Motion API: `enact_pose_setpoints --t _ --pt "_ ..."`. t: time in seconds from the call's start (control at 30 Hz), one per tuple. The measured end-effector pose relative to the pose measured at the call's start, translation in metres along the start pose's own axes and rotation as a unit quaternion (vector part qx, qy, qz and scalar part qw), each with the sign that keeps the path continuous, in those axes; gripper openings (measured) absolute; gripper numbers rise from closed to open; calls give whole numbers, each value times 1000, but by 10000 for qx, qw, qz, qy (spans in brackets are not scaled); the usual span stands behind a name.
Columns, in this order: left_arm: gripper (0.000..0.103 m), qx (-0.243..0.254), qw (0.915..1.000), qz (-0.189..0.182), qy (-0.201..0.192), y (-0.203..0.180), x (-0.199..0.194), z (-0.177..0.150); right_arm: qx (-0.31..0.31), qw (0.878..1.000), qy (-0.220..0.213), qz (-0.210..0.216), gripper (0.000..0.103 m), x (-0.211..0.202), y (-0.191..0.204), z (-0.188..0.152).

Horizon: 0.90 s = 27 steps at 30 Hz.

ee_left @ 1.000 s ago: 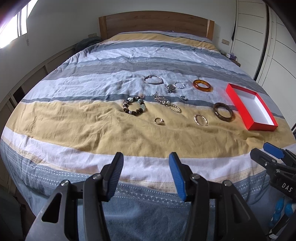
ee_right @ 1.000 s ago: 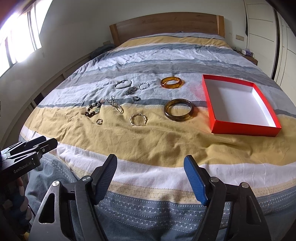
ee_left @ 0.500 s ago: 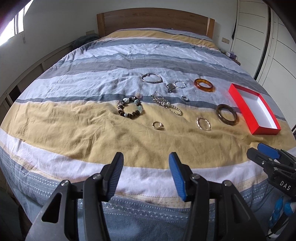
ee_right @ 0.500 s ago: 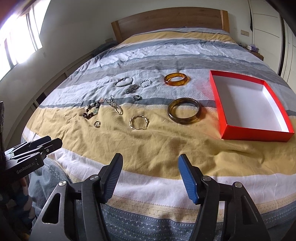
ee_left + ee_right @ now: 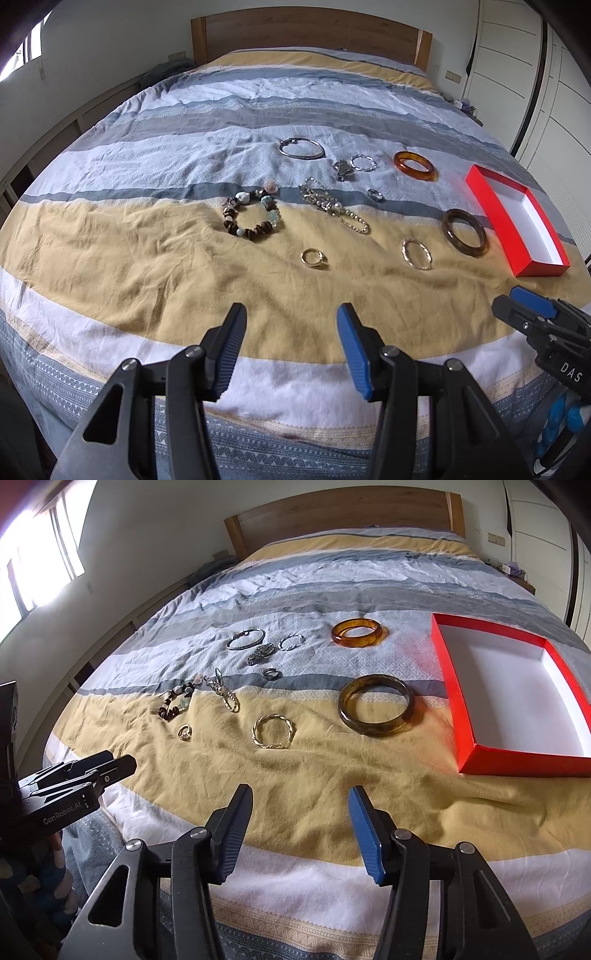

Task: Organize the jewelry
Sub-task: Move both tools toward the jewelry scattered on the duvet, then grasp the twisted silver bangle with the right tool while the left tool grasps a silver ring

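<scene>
Two empty grippers over a bed of jewelry

The left gripper [image 5: 290, 317] is parted; the right gripper [image 5: 301, 799] has just been closing, nothing between. Beyond lie a gold twisted bracelet [image 5: 273, 731], dark bangle [image 5: 376, 705], red box [image 5: 517, 686], and amber bangle [image 5: 357, 632].

On the striped bedspread [image 5: 332, 775] lie ten jewelry pieces, as far as the small ones can be counted. One open red cardboard box [image 5: 461, 701] lies to the right.
</scene>
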<state>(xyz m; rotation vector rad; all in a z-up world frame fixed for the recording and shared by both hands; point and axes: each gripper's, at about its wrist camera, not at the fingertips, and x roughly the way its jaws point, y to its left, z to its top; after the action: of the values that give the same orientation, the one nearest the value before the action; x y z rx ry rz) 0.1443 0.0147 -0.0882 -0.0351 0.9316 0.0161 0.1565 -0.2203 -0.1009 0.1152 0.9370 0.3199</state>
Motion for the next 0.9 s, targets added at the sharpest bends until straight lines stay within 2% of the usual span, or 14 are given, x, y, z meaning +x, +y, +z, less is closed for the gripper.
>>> enact_pose_setpoints --t 0.5,0.9 --pt "49 -47 10000 -69 31 0 21 11 -3 9998 125 158 51 22 0 9" --pt "48 -189 9995 -232 60 -1 49 31 -76 9976 308 614 51 66 17 32"
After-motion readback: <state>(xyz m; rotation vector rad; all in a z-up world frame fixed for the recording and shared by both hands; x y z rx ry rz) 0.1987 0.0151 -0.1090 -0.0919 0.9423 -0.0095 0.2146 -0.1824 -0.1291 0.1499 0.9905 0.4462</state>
